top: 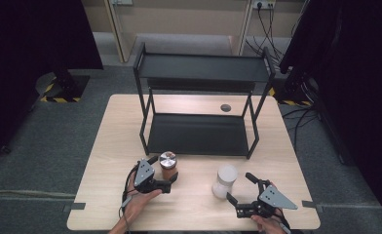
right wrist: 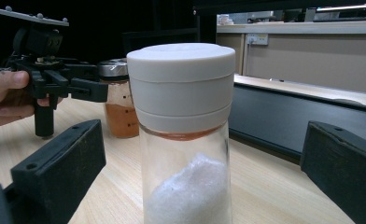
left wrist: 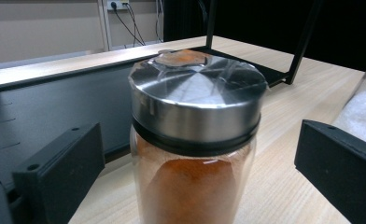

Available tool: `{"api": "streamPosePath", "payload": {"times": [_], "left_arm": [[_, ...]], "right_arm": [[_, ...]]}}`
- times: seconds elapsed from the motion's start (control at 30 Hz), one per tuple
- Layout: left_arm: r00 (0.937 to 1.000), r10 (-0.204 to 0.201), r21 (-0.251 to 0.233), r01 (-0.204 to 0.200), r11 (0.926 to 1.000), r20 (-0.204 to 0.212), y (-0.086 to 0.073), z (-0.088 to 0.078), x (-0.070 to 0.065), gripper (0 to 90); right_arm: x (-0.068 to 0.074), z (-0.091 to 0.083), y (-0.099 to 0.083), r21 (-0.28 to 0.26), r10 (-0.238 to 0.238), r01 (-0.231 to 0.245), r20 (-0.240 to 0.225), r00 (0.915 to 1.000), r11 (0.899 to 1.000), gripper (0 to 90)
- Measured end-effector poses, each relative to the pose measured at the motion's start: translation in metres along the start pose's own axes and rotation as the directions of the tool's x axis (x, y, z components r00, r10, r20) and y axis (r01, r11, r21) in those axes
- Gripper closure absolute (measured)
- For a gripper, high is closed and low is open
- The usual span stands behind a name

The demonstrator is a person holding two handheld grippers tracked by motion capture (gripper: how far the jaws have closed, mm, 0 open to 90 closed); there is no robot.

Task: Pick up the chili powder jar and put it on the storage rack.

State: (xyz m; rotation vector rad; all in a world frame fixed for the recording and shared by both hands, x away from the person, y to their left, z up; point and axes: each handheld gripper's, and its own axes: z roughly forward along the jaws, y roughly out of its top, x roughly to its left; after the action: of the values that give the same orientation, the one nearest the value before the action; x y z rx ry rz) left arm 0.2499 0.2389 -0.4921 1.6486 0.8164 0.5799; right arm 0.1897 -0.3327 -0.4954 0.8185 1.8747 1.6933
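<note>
Two jars stand upright on the tabletop (top: 106,195), both just in front of the black shelf rack (top: 199,134).

Left gripper (top: 165,171): jaws spread wide, one either side of the orange spice jar (top: 168,165), neither visibly pressing on it. In the left gripper view the jar (left wrist: 195,154) sits dead centre between the jaws, with a gap showing on both sides. From the hand it lies at about 1 o'clock in the high view, already inside the jaw span. Its long axis is vertical and its steel lid is on.

Right gripper (top: 239,187): also wide open, holding nothing. The white-lidded jar (top: 225,180) of white granules lies at roughly 11 o'clock from that hand. In the right gripper view the jar (right wrist: 183,135) stands centred between the jaws with clear space either side, again upright.

Judgement: each jar belongs to the arm on its own side, and both are lined up on the gripper's midline. The next move likely needs only a straight closing of the jaws across each jar's body, below the lid. The rack's lower shelf lies at 12 o'clock beyond both jars.
</note>
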Motion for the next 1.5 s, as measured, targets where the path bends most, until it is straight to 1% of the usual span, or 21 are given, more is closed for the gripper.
{"api": "streamPosePath", "payload": {"times": [0.43, 0.63, 0.73, 0.87, 1.07, 1.1, 1.13, 1.17, 1.3, 1.33, 1.37, 1.4, 1.5], "left_arm": [[1.0000, 0.008, 0.017, -0.008, 0.9998, -0.004, 0.003, 0.010, 0.001, 2.3], [1.0000, 0.005, 0.014, -0.005, 0.9999, -0.003, 0.006, 0.014, 0.003, 5.8], [0.9998, 0.020, 0.031, -0.020, 0.9993, -0.001, 0.009, 0.016, 0.003, 10.8], [0.9997, 0.024, 0.055, -0.024, 0.9982, -0.001, 0.012, 0.018, 0.003, 14.9], [0.9999, 0.008, 0.077, -0.009, 0.9970, 0.009, 0.013, 0.021, 0.006, 27.4], [0.9999, 0.001, 0.076, -0.003, 0.9971, 0.014, 0.013, 0.021, 0.007, 28.6], [0.9999, 0.006, 0.074, -0.007, 0.9972, 0.010, 0.012, 0.021, 0.006, 29.8], [0.9999, 0.010, 0.076, -0.011, 0.9970, 0.007, 0.013, 0.021, 0.005, 30.1], [1.0000, 0.003, 0.075, -0.003, 0.9972, 0.007, 0.013, 0.020, 0.006, 30.5], [1.0000, -0.005, 0.067, 0.005, 0.9977, 0.008, 0.012, 0.020, 0.006, 30.5], [0.9999, -0.001, 0.059, 0.001, 0.9983, 0.013, 0.012, 0.019, 0.008, 30.5], [0.9999, -0.008, 0.057, 0.008, 0.9984, 0.008, 0.013, 0.018, 0.007, 30.6], [0.9999, -0.007, 0.049, 0.007, 0.9988, 0.008, 0.016, 0.016, 0.007, 30.6]], "right_arm": [[0.000, -0.001, 0.000, -0.002, 0.005, -0.005, 0.002, 1.0000, 1.000, 0.3], [0.000, -0.001, 0.000, -0.004, 0.006, -0.006, 0.004, 1.0000, 1.000, 0.3], [0.000, -0.001, 0.000, -0.004, 0.008, -0.008, 0.003, 1.0000, 1.000, 0.3], [0.000, -0.002, 0.000, -0.006, 0.010, -0.010, 0.004, 0.9999, 1.000, 0.3], [0.000, -0.002, 0.000, -0.009, 0.011, -0.011, 0.003, 0.9999, 1.000, 0.3], [0.000, -0.002, 0.000, -0.009, 0.011, -0.011, 0.002, 0.9999, 1.000, 0.3], [0.000, -0.002, 0.000, -0.009, 0.012, -0.012, 0.002, 0.9999, 1.000, 0.3], [0.000, -0.002, 0.000, -0.009, 0.012, -0.012, 0.002, 0.9999, 1.000, 0.3], [0.000, -0.002, 0.000, -0.010, 0.012, -0.012, 0.003, 0.9999, 1.000, 0.4], [0.000, -0.002, -0.001, -0.011, 0.012, -0.012, 0.003, 0.9999, 1.000, 0.3], [0.000, -0.002, -0.001, -0.011, 0.012, -0.012, 0.003, 0.9999, 1.000, 0.4], [0.000, -0.002, -0.001, -0.012, 0.012, -0.012, 0.003, 0.9999, 1.000, 0.3], [0.000, -0.003, -0.001, -0.012, 0.012, -0.012, 0.001, 0.9999, 1.000, 0.4]]}}
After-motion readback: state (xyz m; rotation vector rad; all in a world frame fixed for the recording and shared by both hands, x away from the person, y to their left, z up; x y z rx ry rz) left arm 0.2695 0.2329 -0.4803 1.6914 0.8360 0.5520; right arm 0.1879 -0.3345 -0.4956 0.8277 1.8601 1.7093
